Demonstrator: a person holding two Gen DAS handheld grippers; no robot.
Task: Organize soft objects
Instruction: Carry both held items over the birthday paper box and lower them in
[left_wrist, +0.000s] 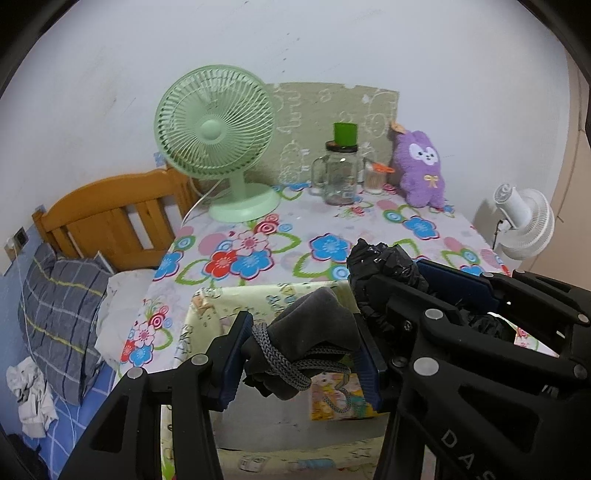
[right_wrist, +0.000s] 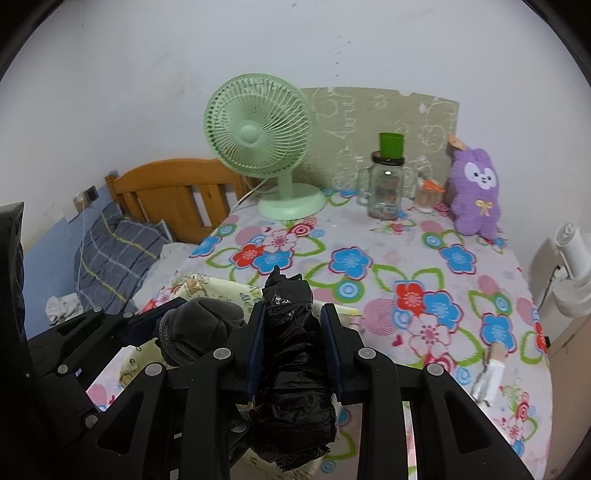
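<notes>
Left wrist view first. The left hand-held gripper (left_wrist: 301, 354) is seen closed snugly on a dark grey fabric bundle (left_wrist: 314, 332), some kind of fleece with a thick braided cord (left_wrist: 284, 360) looped round it. It's being held up over a box (left_wrist: 258, 302) lined in pale yellow cartoon-print, which sits at the near edge of the desk (left_wrist: 369, 229), so the box is probably meant as the drop-off spot for soft stuff. Just to the right, the right hand-held gripper (left_wrist: 402, 280) can be seen clamped on a crinkly black plastic bag (left_wrist: 384, 262), shiny and wrinkled. A fuzzy purple plush (left_wrist: 421, 166) is propped against the wall at the far edge, well apart from the box. A ribbed mint-green fan (left_wrist: 216, 136) and a clear glass jar (left_wrist: 338, 177) are parked at the back too, likely just kept out of the way.

Right wrist view. The black plastic bag (right_wrist: 291, 350) is pinched between the blue pads, jaws narrowed to its width, with the loose end sagging below. The grey bundle (right_wrist: 201, 328) is visible to the left, touching or nearly touching the bag; which one can't be told. Both items are held above the box's near corner (right_wrist: 207, 286), not yet let go. The desk's glossy flowered cloth (right_wrist: 424, 288) looks slippery.
</notes>
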